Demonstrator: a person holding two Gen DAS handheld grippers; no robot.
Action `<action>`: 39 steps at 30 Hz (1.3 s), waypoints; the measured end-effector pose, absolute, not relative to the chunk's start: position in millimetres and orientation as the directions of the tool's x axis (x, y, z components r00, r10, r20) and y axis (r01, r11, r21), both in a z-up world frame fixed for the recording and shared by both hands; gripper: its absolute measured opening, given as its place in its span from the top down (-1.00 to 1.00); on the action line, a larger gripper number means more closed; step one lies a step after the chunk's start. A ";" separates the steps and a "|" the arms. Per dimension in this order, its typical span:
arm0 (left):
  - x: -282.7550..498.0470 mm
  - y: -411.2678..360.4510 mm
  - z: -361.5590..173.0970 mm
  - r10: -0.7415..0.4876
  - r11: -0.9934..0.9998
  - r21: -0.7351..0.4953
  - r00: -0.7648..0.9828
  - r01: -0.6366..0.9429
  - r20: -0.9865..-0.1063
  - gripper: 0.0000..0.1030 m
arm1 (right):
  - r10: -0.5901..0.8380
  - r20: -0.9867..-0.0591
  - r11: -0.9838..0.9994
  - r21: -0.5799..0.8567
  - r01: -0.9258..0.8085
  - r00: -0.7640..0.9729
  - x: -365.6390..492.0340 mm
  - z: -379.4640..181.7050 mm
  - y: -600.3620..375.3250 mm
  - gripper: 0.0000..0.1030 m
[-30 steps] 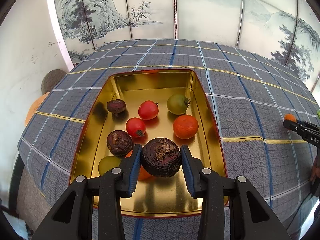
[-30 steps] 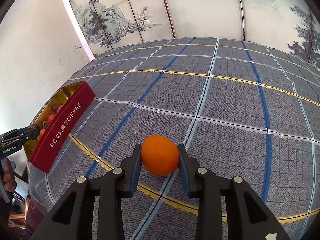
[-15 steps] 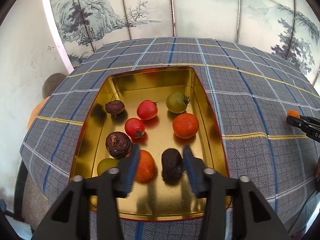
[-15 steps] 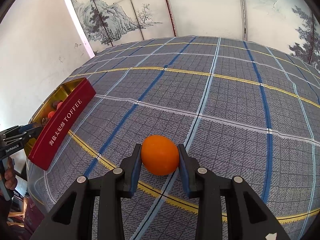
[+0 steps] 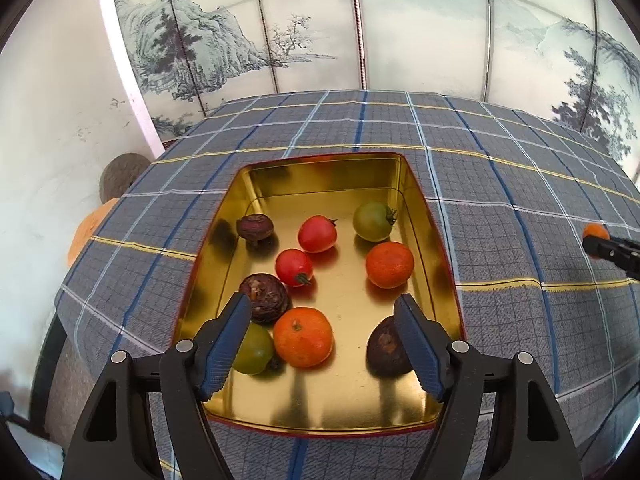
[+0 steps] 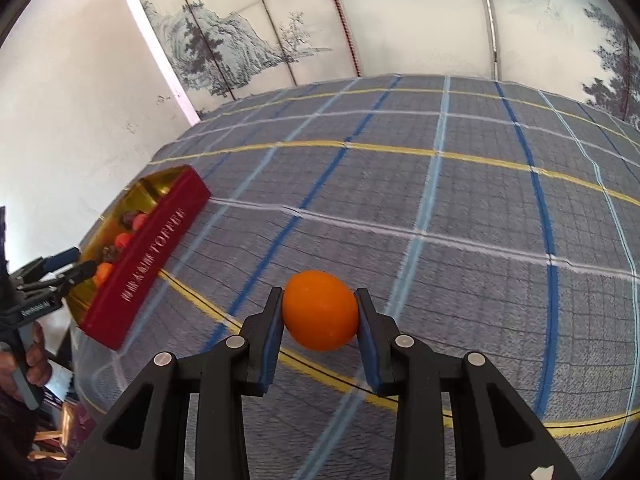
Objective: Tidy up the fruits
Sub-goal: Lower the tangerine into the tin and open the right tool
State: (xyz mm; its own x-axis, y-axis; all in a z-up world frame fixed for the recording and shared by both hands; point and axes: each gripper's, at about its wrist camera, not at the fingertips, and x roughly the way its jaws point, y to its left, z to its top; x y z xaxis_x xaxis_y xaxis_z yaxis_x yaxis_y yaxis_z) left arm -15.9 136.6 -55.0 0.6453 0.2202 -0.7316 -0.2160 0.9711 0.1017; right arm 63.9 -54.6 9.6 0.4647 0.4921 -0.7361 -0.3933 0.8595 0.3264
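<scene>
A gold tin [image 5: 436,240] with red outer walls lies on the plaid cloth and holds several fruits: red tomatoes, green tomatoes, two oranges and dark purple fruits. My left gripper [image 5: 326,344] is open and empty above the tin's near end. A dark purple fruit [image 5: 386,347] lies in the tin beside its right finger. My right gripper [image 6: 319,322] is shut on an orange fruit [image 6: 320,310], held above the cloth. The tin [image 6: 158,252] sits far to its left. The right gripper's tip with the orange [image 5: 596,232] shows at the right edge of the left wrist view.
The table is covered by a blue-grey plaid cloth [image 6: 460,200]. Painted screen panels [image 5: 360,32] stand behind the table and a white wall [image 5: 52,120] is on the left. The table's left edge drops off beside the tin.
My left gripper opened and let go of the dark purple fruit, which now lies in the tin; the gripper drew back and up. My right gripper lifted the orange fruit and turned toward the tin.
</scene>
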 end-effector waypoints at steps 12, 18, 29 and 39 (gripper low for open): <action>-32.1 157.6 -44.0 0.266 0.958 0.120 0.651 -0.261 -0.711 -0.65 | 0.657 -0.647 0.721 0.392 -0.571 0.387 57.7 65.5 41.5 0.37; -43.7 168.1 -36.8 0.309 0.947 0.153 0.675 -0.281 -0.670 -0.74 | 0.698 -0.650 0.651 0.403 -0.643 0.299 52.8 62.5 110.4 0.37; -65.2 194.6 -18.3 0.306 0.948 0.122 0.739 -0.294 -0.600 -0.92 | 0.697 -0.674 0.627 0.407 -0.664 0.246 57.2 50.5 168.2 0.36; -75.5 195.4 -5.9 0.305 0.950 0.122 0.765 -0.289 -0.567 -0.98 | 0.696 -0.664 0.639 0.401 -0.656 0.272 63.0 48.0 186.1 0.30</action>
